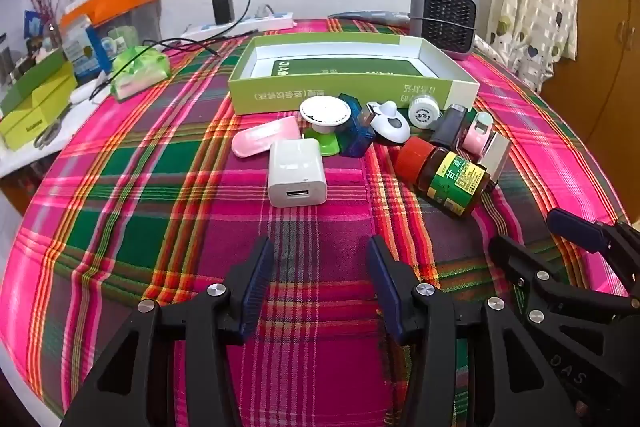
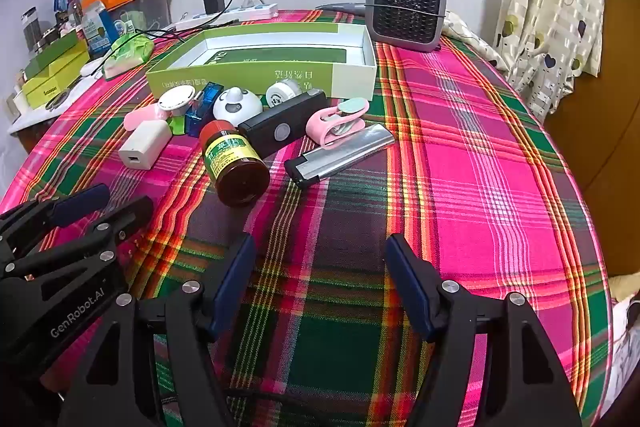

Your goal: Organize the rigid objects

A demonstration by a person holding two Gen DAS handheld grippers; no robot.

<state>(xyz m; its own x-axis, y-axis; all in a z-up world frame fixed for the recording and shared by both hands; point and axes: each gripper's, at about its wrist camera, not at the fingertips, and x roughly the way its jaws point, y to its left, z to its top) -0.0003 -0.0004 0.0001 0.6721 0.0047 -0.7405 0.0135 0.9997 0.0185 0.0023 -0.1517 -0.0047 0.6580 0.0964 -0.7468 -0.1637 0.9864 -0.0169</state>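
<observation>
The plaid-covered desk carries an open green box toward its far edge, with the small things bunched against the box's near wall. Nearest lie the brown bottle and white charger. Left tongs and right tongs hover spread and empty; better to take these outliers first, gripping across their short sides.
</observation>
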